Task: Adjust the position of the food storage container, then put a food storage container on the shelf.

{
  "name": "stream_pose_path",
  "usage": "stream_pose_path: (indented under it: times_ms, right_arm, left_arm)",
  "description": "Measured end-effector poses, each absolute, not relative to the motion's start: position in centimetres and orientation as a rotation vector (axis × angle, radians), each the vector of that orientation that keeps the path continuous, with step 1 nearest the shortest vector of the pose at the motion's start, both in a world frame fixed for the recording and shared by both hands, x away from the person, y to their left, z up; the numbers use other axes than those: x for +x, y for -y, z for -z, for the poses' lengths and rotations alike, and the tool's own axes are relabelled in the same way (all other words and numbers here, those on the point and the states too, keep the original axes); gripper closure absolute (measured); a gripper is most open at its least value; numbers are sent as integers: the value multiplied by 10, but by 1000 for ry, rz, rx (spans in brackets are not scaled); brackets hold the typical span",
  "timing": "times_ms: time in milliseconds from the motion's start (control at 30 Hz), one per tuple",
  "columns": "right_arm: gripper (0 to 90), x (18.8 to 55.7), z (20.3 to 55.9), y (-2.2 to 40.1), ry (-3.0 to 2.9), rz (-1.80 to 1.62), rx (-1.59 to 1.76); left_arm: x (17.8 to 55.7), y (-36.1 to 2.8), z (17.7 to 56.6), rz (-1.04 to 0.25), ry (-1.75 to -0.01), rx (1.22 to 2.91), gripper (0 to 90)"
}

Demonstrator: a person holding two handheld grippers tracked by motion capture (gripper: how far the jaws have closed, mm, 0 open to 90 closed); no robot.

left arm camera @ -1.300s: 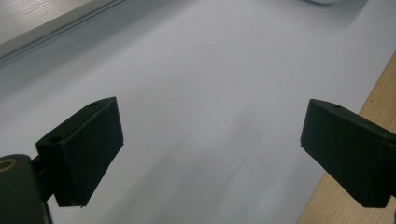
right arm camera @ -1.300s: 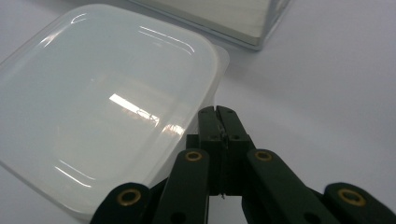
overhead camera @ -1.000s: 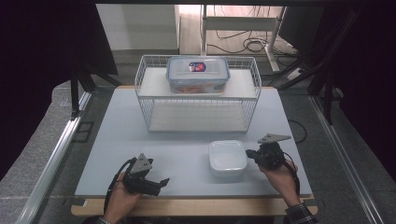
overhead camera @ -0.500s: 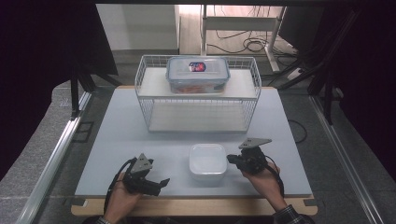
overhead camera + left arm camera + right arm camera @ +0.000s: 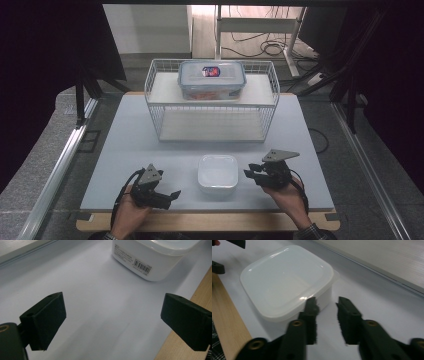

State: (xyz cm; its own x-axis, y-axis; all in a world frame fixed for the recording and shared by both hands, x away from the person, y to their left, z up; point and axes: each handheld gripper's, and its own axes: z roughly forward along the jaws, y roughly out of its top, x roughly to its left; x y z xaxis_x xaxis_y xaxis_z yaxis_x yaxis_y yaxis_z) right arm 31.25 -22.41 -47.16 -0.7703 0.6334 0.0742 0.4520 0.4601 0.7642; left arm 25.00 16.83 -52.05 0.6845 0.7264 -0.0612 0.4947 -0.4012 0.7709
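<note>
White lidded container: I see it (image 5: pixel 217 173) sitting flat on the pale table top (image 5: pixel 125 145), near my front edge and roughly midway between my two hands. Its lid is on.
Right gripper: I have it (image 5: pixel 248 173) just to the right of the container, jaws pointing left toward it. The jaws have just been opening and now stand partly apart with nothing clamped between them.
Gap on the right: in the right gripper view the container (image 5: pixel 287 282) lies ahead and to the left of the jaws; one jaw tip overlaps its near corner in the picture, and I cannot tell whether it touches the wall.
Left gripper: it (image 5: pixel 175 193) rests low at the front left, jaws wide apart and empty, pointing right toward the container but well short of it.
Left gripper view: the container (image 5: pixel 150 257) is at the top, barcode label facing the camera, with bare table between it and the jaws.
Wire basket: the white rack (image 5: pixel 270 100) stands at the far side of the table, well apart from both grippers.
Clear food box: a latched box (image 5: pixel 212 80) with a coloured label sits on the rack's upper shelf.
Front edge: a wooden strip (image 5: pixel 210 221) runs under my wrists.
</note>
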Motion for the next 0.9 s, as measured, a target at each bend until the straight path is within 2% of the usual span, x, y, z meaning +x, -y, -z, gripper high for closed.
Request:
stream_pose_path:
  times_ms: [133,167,267,567,733,800,900]
  right_arm:
    - [193,308,479,231,-2483,-1290,929]
    - [144,308,481,232,-2491,-1307,916]
    - [70,308,485,228,-2480,-1267,902]
    - [47,311,484,224,-2454,-1261,921]
    - [23,311,482,215,-2461,-1244,949]
    - [19,311,481,212,-2471,-1270,969]
    - [42,313,478,205,-2496,-1248,975]
  left_arm:
    - [250,-168,521,-372,-934,2090,60]
    - [249,-168,521,-368,-938,2088,60]
    - [250,-167,521,-363,-945,2090,60]
    - [256,-168,516,-314,-975,2045,59]
    - [264,-163,512,-245,-995,2014,51]
    - [270,-156,507,-177,-974,1993,53]
    - [276,-147,499,-157,-950,1986,79]
